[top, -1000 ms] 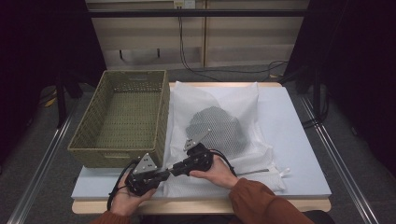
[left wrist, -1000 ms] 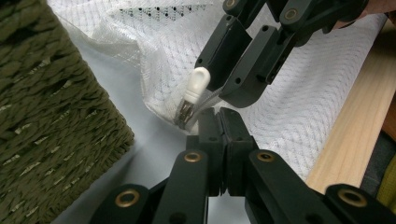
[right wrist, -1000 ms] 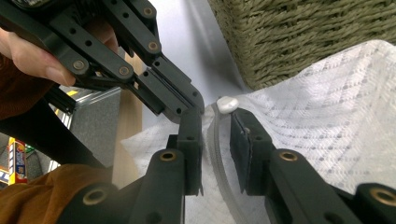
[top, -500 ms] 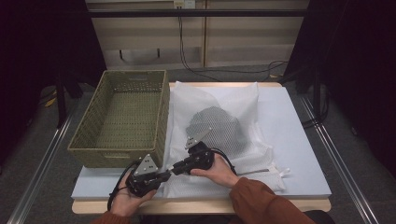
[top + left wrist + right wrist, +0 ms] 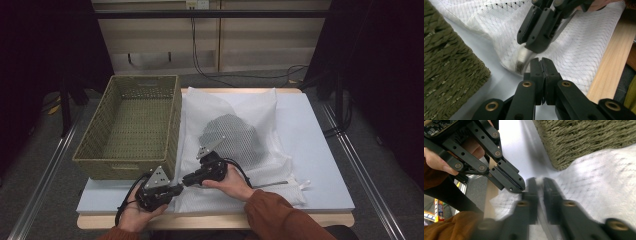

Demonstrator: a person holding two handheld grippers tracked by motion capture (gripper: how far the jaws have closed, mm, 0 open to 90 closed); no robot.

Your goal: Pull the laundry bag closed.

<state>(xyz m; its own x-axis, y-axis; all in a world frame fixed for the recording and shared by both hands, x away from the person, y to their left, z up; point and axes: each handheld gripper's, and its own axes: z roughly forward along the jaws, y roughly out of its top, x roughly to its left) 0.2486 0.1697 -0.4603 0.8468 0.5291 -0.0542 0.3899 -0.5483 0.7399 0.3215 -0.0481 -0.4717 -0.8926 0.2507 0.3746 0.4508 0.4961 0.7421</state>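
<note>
High view: both hands low at the bench's near edge, left claw and right claw tip to tip, both pinched on the white mesh bag's near-left corner. Right claw's jaws just closed. Bag lies flat beside the basket, long axis near-to-far.

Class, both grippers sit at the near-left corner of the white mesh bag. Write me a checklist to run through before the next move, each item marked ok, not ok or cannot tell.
1. Left gripper jaws shut: ok.
2. Right gripper jaws have just been closing, now together at the bag's corner: ok.
3. White mesh bag actually pinched by either gripper: cannot tell.
4. Dark item inside the bag: ok.
5. Woven basket beside the bag, nothing in it: ok.
6. Bag lying fully on the table: ok.
</note>
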